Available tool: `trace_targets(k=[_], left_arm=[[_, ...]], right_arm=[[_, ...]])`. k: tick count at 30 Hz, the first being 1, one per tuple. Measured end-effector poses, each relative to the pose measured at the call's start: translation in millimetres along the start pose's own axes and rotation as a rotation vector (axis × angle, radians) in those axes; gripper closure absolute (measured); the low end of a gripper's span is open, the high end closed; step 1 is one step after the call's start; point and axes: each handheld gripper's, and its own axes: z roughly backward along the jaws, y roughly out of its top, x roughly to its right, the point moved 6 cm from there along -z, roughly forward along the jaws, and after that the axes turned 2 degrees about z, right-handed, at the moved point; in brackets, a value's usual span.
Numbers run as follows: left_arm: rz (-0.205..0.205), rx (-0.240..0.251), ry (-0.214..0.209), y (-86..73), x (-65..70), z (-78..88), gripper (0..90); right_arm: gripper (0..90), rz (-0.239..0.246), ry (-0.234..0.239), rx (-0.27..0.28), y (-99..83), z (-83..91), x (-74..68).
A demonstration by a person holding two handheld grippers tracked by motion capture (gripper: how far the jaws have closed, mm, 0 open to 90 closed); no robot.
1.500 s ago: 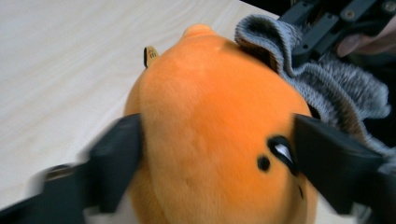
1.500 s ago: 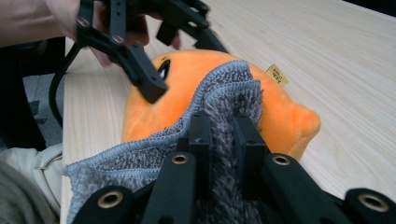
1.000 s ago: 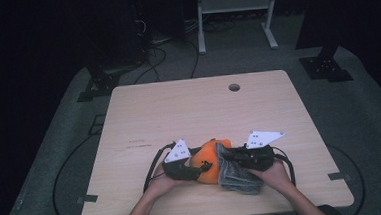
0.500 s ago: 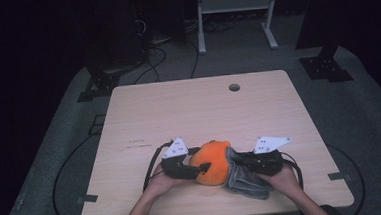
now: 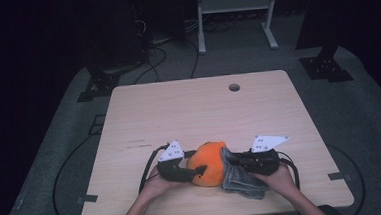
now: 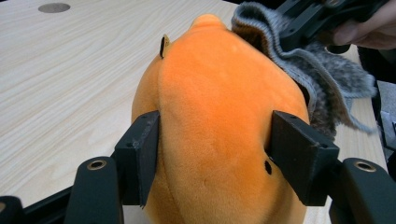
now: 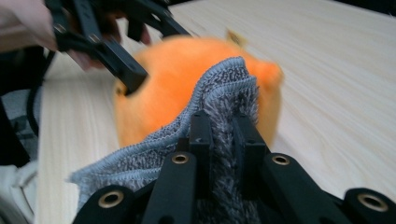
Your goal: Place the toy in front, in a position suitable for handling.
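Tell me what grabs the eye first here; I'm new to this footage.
The orange plush at the table's near edge, squeezed between the left gripper's jaws, which have just been closing. Against its right side, the right gripper pinches a grey furry cloth, draping it onto the plush.

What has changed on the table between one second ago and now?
The left gripper has been closing on the orange plush toy and now presses its sides. The grey cloth lies against the toy's right side, not over its front. The right gripper remains clamped on the cloth.
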Motion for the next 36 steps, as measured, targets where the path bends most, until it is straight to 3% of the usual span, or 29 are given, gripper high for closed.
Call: trace_targets(k=[4, 6, 9, 14, 18, 22, 30, 33, 35, 36], left_arm=[[-0.022, 0.0, 0.001, 1.6, 3.5, -0.2, 35.1], [-0.044, -0.003, 0.004, 2.9, 6.7, -0.9, 35.4], [-0.063, -0.004, 0.006, 4.4, 9.6, -2.6, 35.8], [-0.111, -0.007, 0.002, 5.2, 16.2, -3.9, 36.9], [-0.146, -0.014, 0.009, 5.2, 20.5, -3.9, 37.4], [-0.125, -0.004, 0.0, 3.6, 19.2, -3.1, 37.5], [-0.148, 0.001, -0.008, 7.2, 24.6, -8.2, 37.6], [-0.179, 0.0, -0.014, 7.9, 27.8, -9.4, 37.9], [-0.203, -0.001, -0.018, 7.6, 30.2, -9.5, 37.9], [-0.206, -0.003, -0.018, 7.5, 30.4, -9.3, 37.9]], right_arm=[[79.9, -0.034, -0.024, -0.046, -11.3, 8.8, 7.3], [79.9, -0.044, -0.017, -0.026, -8.1, 14.0, 6.5], [79.8, -0.018, -0.002, 0.014, 10.3, 17.9, 0.3], [79.9, 0.034, 0.032, 0.036, 39.3, 4.1, -9.3], [79.9, 0.064, 0.03, -0.005, 49.6, -13.7, -11.4], [80.0, 0.073, -0.001, -0.024, 44.8, -15.0, -4.3], [80.0, 0.024, -0.047, -0.048, 24.4, 3.4, 11.2], [80.0, 0.026, -0.017, -0.03, 28.4, 7.0, 5.7], [80.0, 0.048, 0.038, 0.008, 36.1, 5.9, -3.7], [80.0, 0.068, 0.037, 0.004, 39.6, 2.8, -7.7]])
